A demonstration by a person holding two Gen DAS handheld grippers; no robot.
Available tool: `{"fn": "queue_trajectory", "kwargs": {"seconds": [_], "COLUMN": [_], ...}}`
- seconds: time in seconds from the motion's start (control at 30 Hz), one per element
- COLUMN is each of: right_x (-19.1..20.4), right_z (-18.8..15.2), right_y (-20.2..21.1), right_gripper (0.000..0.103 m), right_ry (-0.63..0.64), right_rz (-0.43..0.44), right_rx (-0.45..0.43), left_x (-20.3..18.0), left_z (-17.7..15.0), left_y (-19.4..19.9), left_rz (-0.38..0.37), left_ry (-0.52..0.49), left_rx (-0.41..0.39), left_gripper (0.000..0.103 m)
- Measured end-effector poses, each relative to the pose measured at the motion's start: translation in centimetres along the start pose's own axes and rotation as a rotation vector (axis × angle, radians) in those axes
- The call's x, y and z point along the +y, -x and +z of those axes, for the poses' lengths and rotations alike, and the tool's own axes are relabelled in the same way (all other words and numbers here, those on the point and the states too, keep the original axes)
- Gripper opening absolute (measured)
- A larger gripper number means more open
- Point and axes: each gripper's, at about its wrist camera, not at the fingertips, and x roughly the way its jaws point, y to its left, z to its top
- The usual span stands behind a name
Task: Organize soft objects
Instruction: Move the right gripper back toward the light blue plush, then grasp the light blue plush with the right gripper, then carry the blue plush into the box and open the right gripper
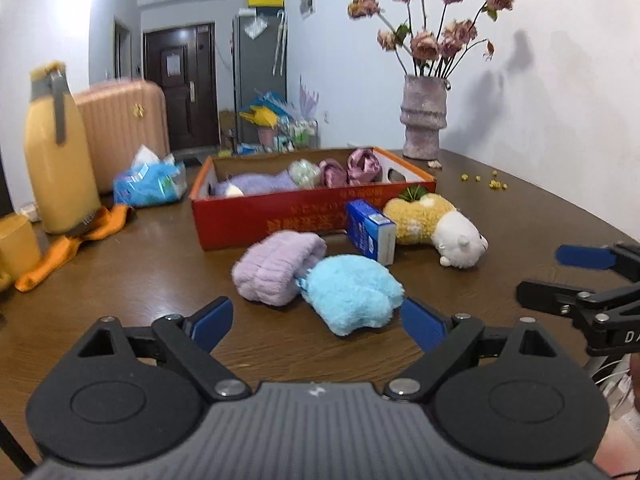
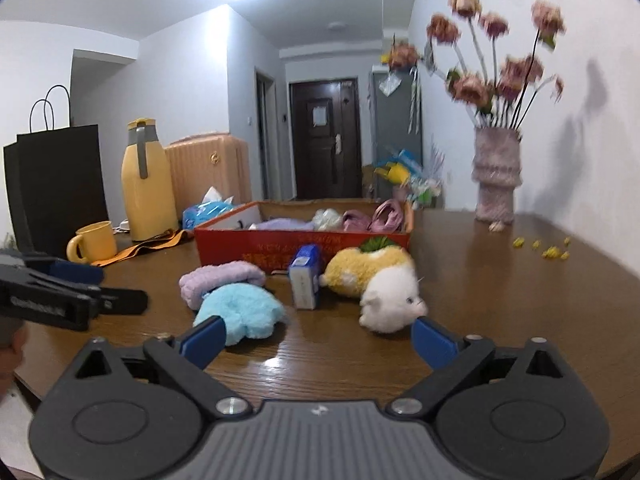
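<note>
Blocking the lower third of each wrist view is the gripper's own black body, so the near table edge is hidden. Left gripper (image 1: 318,322) has its jaws spread wide, nothing between the blue pads; the fluffy blue plush (image 1: 354,294) lies just ahead, its near end dipping between the fingertips without clear contact. Right gripper (image 2: 318,338) also gapes wide and empty, bare wood between its pads — the white head of the yellow-and-white plush animal (image 2: 380,280) sits just beyond its right fingertip.

Beside the blue plush and touching it, a lilac rolled cloth (image 1: 276,266). A small blue-and-white carton (image 1: 370,232) stands between the lilac cloth and the plush animal, hiding part of the red cardboard box (image 1: 260,216) behind. Inside the box: a lilac soft item (image 1: 256,182), a pale bundle, and pink satin pieces (image 1: 362,166) — the near wall cuts off their lower parts, so shapes are hard to read.

On the brown table (image 1: 500,216): vase of dried roses (image 1: 424,120) at the far right, small yellow bits scattered near it, too small to identify. Far left, a yellow flask (image 2: 146,184), yellow mug (image 2: 94,242), orange cloth, blue tissue pack (image 1: 150,180). Black paper bag (image 2: 56,184) at the left edge, partly cut off. Flowers blurred in the right view.
</note>
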Motion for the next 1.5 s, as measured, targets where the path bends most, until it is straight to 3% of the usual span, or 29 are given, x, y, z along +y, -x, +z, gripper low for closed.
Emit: {"fn": "queue_trajectory", "kwargs": {"seconds": [0.07,0.17,0.33,0.5,0.57,0.67,0.87,1.2,1.33,1.5], "right_x": [-0.3,-0.8,-1.0,-0.8,-1.0,-0.6,-0.4,-1.3,-1.5,-2.5], "right_z": [0.3,1.2,2.3,1.9,1.4,1.2,0.8,-1.5,1.1,9.2], "right_y": [-1.6,-4.8,-10.2,-14.3,-15.1,-15.1,-12.1,-6.1,-4.6,-6.7], "right_gripper": [0.090,0.076,0.068,0.055,0.041,0.034,0.031,0.031,0.031,0.031], "right_ry": [-0.039,-0.110,-0.211,-0.278,-0.320,-0.323,-0.304,-0.388,-0.380,-0.269], "right_rz": [0.030,0.075,0.166,0.198,0.228,0.248,0.230,0.195,0.191,0.176], "right_rx": [0.026,0.076,0.151,0.228,0.246,0.244,0.241,0.217,0.126,0.010], "left_x": [0.4,1.5,2.4,4.3,4.8,5.3,4.0,0.8,0.7,1.3], "left_z": [0.1,0.5,1.7,1.5,1.5,1.4,1.0,0.0,2.7,10.7], "left_y": [-1.8,-4.5,-7.2,-9.8,-10.2,-10.3,-8.5,-4.8,-3.7,-5.0], "left_rz": [-0.038,-0.095,-0.114,-0.212,-0.238,-0.257,-0.278,-0.340,-0.381,-0.394], "left_ry": [0.043,0.147,0.207,0.332,0.372,0.412,0.367,0.260,0.231,0.179], "left_rx": [0.057,0.124,0.125,0.208,0.217,0.226,0.230,0.218,0.132,-0.048], "left_gripper": [0.058,0.051,0.051,0.031,0.030,0.029,0.028,0.027,0.027,0.027]}}
